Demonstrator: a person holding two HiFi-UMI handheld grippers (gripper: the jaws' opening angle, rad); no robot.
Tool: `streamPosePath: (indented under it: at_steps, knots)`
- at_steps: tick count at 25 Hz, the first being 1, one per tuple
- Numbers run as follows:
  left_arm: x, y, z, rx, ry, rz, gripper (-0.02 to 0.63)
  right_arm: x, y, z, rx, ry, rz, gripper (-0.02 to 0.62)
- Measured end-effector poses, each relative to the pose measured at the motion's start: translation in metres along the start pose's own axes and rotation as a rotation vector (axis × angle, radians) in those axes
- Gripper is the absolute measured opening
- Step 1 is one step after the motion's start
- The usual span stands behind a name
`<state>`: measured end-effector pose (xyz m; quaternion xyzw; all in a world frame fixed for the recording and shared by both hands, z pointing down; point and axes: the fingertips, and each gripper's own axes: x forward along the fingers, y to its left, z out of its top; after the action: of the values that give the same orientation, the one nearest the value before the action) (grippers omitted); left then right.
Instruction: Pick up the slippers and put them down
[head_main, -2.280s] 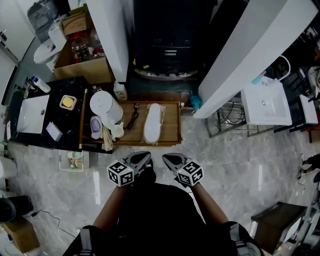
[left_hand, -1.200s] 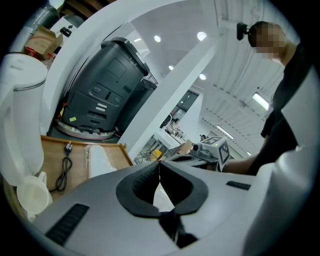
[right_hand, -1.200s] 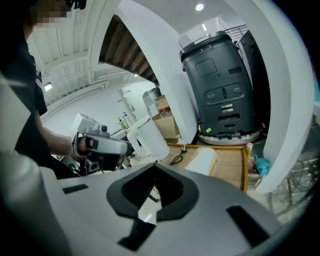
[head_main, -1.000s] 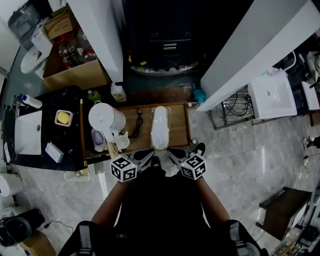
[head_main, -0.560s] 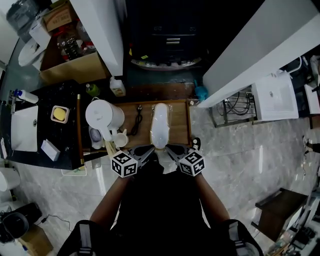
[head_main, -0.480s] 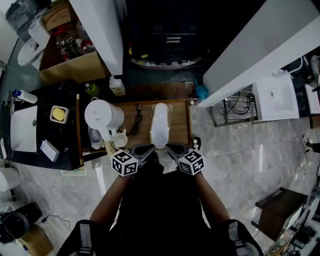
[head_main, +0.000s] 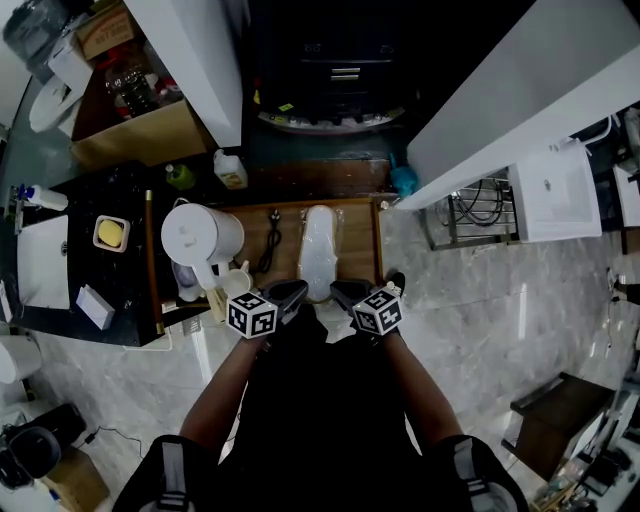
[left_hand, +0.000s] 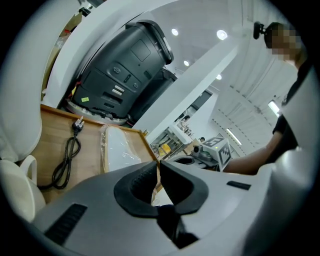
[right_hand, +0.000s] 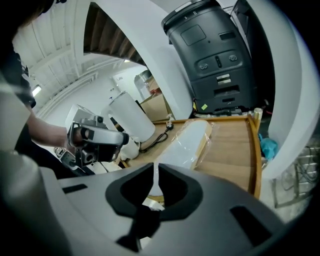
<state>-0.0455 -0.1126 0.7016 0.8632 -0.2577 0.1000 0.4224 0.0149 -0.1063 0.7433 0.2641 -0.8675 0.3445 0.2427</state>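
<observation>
on the tray (head_main: 360, 245) | slippers (head_main: 318, 248): near end between left tongs (head_main: 297, 290), right tongs (head_main: 337, 290)

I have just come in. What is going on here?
A person holds a gripping tool in each hand. The left claw and the right claw are both shut and empty, side by side at the near edge of a wooden tray. White slippers wrapped in clear plastic lie on the tray, next to a black cable. The slippers are not yet picked up.
</observation>
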Motion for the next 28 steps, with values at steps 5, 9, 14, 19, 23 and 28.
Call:
streamPosePath:
  at_steps: [5,9,14,19,23,28]
  knots:
    - [0.007,0.022,-0.011,-0.043,0.019,0.028,0.015,0.007,-0.014,-0.015,0.018,0.047,-0.008,0.057]
    - [0.015,0.043,-0.023,-0.087,0.043,0.063,0.035,0.013,-0.026,-0.027,0.051,0.079,-0.019,0.131]
    - [0.024,0.059,-0.042,-0.131,0.105,0.073,0.136,0.018,-0.036,-0.032,0.104,0.078,-0.021,0.170]
    - [0.031,0.069,-0.052,-0.166,0.131,0.072,0.204,0.027,-0.041,-0.028,0.125,0.076,-0.026,0.211]
    - [0.035,0.079,-0.059,-0.178,0.157,0.107,0.227,0.035,-0.039,-0.028,0.157,0.083,-0.017,0.239]
    - [0.038,0.087,-0.058,-0.180,0.161,0.137,0.230,0.043,-0.043,-0.027,0.213,0.081,-0.014,0.242]
